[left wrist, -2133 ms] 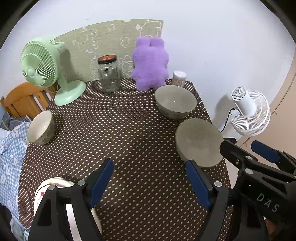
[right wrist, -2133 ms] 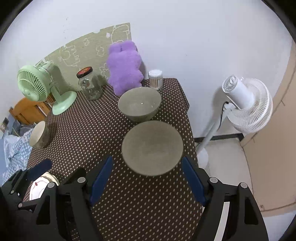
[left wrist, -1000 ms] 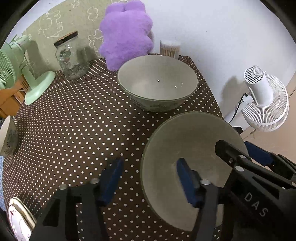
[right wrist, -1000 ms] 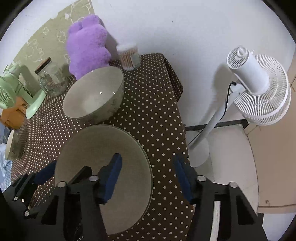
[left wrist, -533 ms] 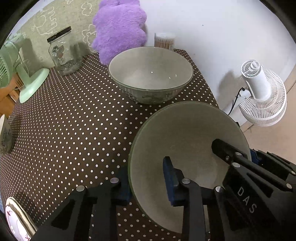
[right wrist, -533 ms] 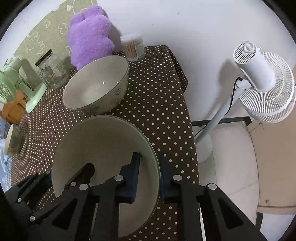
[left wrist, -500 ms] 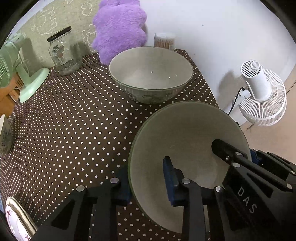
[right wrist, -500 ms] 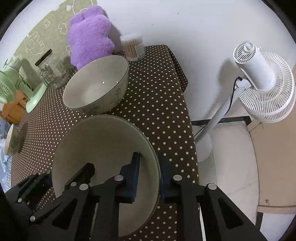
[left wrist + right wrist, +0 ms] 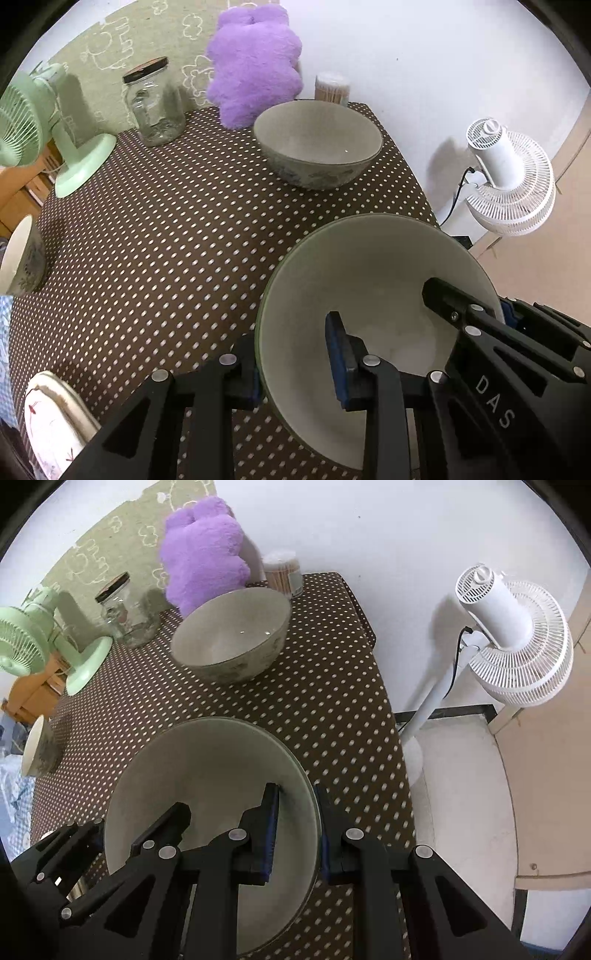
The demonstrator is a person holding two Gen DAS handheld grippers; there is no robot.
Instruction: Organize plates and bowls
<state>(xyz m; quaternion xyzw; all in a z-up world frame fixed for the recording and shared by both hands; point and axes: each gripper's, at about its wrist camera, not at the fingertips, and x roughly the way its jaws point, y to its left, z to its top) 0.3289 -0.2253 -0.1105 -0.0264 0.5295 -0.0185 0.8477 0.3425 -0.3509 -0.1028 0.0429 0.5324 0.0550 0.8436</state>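
Bowl (image 9: pixel 373 280) between "DAS"-marked right gripper (image 9: pixel 295 823) jaws

We hold the left hand-held gripper (image 9: pixel 293 363) low and angled forward, its two blue-padded fingers closed across the near left rim of the big bowl (image 9: pixel 373 266), one finger outside the wall and one inside. Our right hand-held gripper (image 9: pixel 295 821) pinches the opposite, right rim the same way, one pad inside and one outside. Both black frames sit side by side, the right one showing at the edge of the left wrist view.
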